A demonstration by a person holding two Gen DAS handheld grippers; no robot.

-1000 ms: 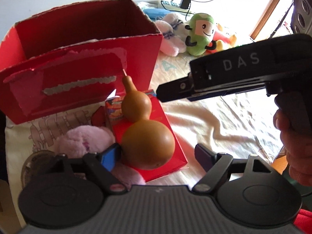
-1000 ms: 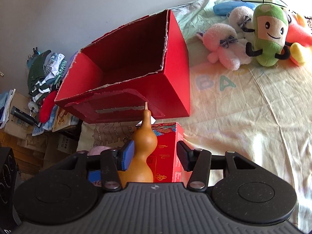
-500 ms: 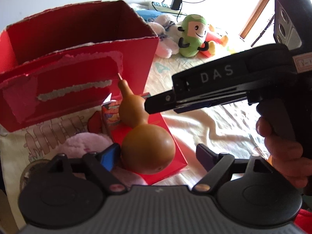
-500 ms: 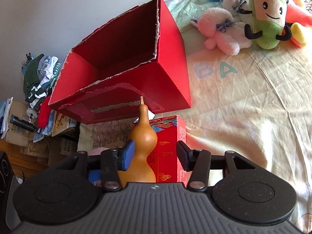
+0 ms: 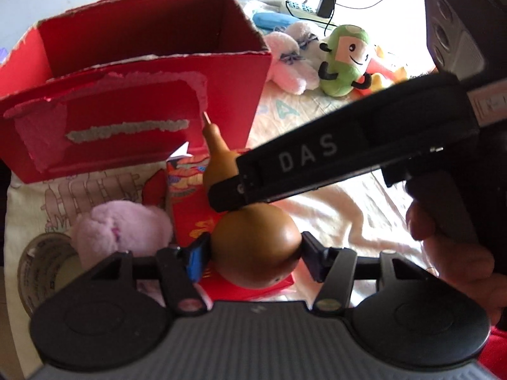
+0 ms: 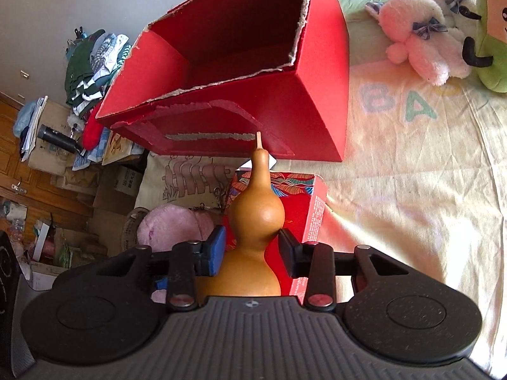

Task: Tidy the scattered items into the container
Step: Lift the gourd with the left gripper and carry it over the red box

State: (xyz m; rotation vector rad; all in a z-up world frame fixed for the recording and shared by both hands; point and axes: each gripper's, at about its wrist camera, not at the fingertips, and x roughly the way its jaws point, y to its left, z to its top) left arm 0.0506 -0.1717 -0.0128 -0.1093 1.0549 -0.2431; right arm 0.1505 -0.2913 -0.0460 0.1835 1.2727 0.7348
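The red box looks empty; the gourd lies on a red packet before it; both grippers' fingers are closing around the gourd; plush toys remain scattered on the bed.

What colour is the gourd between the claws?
Golden brown, plain and glossy gourd; the right wrist view shows it best.
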